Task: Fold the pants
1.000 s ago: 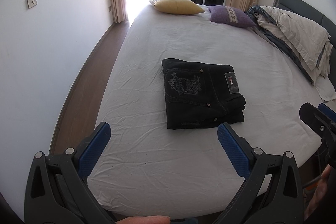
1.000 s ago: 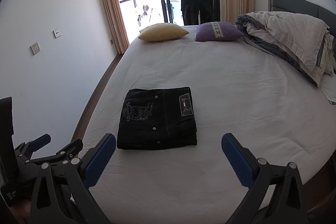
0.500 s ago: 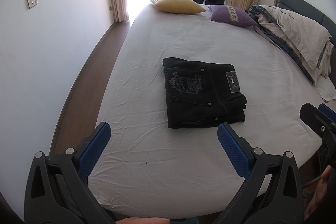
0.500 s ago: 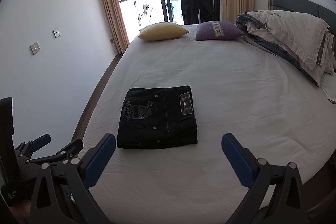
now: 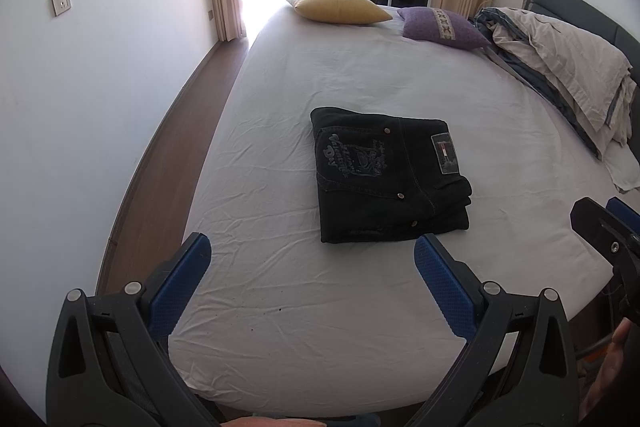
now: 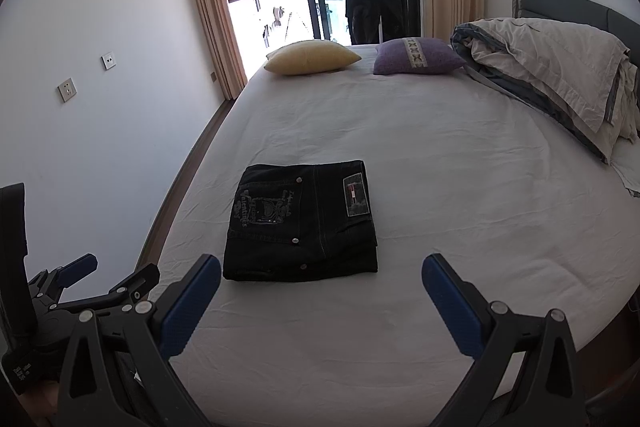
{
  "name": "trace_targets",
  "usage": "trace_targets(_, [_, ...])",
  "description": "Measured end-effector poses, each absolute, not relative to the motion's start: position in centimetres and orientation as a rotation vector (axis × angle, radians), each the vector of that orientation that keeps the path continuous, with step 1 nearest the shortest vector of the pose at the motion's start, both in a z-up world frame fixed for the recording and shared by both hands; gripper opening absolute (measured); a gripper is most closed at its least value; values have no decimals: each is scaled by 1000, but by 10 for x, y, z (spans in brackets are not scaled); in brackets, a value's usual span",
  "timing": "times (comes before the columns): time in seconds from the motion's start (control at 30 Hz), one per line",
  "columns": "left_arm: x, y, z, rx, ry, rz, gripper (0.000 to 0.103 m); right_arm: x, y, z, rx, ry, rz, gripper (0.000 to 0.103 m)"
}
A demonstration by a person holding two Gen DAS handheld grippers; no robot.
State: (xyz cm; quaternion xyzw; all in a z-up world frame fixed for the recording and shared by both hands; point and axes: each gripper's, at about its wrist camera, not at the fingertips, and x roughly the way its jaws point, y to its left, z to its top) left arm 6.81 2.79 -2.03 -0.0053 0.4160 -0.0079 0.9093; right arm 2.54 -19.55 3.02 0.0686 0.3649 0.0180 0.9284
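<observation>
Left tool (image 5: 306,259) spread wide, blue pads empty, touching nothing, hovering over near edge of bed (image 5: 360,87). Right tool (image 6: 322,281) also spread wide, empty. Black jeans (image 5: 386,173) lie folded into a compact rectangle mid-bed on the white sheet, well apart from both tools, back pocket print up.

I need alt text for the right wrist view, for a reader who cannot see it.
Black denim pants, folded into a compact rectangle, lie on a white-sheeted bed. The right gripper hangs open in front of them, holding nothing. A yellow pillow and a purple pillow lie at the far edge.
</observation>
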Motion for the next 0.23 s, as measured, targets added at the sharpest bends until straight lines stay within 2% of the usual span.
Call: trace_targets(0.23, [68, 30, -26, -7, 865, -2, 103, 25, -195, 24, 143, 751, 38, 103])
